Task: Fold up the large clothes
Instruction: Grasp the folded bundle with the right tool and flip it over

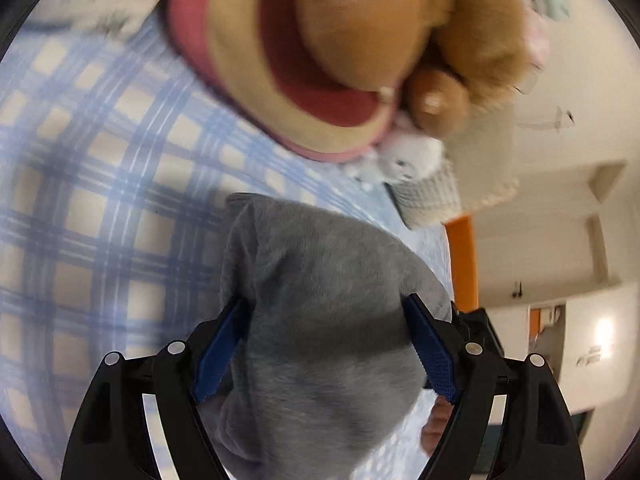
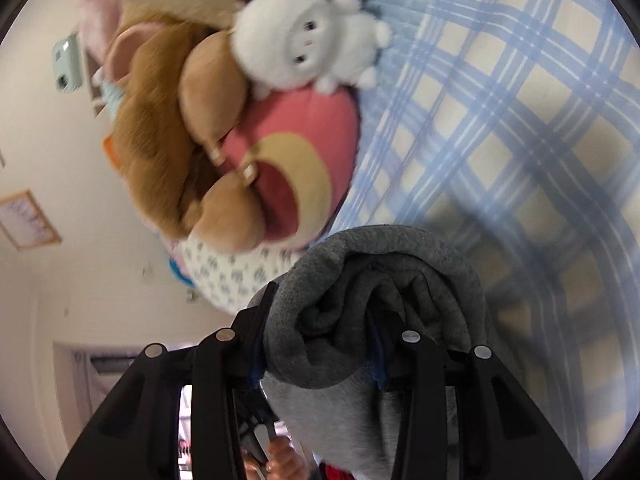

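Note:
A grey fleece garment [image 1: 320, 300] is bunched between the blue pads of my left gripper [image 1: 326, 308], which is shut on it and holds it above the bed. In the right wrist view the same grey garment [image 2: 372, 280] is rolled thick between the fingers of my right gripper [image 2: 324, 308], which is shut on it. Both views are tilted sideways. The rest of the garment hangs down behind the grippers, mostly hidden.
A blue and cream plaid bedspread [image 1: 100, 200] [image 2: 520, 140] covers the bed. Plush toys lie at its head: a brown one [image 2: 160, 120], a white one [image 2: 308, 40] and a pink-and-tan cushion [image 1: 280, 80]. A floral pillow [image 2: 236, 276] is near them. Cream walls stand beyond.

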`<state>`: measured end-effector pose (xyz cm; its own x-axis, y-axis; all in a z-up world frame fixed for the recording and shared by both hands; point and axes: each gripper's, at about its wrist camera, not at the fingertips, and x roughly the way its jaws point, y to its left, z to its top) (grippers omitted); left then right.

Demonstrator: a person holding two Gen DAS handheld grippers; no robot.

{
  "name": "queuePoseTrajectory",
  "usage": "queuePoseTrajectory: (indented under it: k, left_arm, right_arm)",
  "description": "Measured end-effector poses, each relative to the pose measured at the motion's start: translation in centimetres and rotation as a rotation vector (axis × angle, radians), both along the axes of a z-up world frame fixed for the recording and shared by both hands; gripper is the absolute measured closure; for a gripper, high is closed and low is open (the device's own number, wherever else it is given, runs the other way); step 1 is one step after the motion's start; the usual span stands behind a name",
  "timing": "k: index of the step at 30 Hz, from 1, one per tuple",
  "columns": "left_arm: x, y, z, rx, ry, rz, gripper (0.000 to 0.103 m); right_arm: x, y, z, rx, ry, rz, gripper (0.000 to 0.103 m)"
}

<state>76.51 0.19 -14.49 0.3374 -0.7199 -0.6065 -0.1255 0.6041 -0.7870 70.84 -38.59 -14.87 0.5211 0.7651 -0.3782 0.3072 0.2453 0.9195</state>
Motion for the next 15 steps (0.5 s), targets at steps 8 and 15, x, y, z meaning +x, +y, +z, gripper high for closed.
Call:
queuePoseTrajectory:
  k: [8, 15]
  left_arm:
    - [1.4, 1.5, -5.1, -0.075, 0.023, 0.061, 0.021]
    - [-1.2, 3.1, 0.5, -0.03, -0.022, 0.049, 0.014]
  right_arm:
    - [1.6, 0.9, -4.1, 0.0, 0.056, -0.067, 0.061]
    - [0.5, 0.0, 5.0, -0.137, -0.058, 0.039, 0.004]
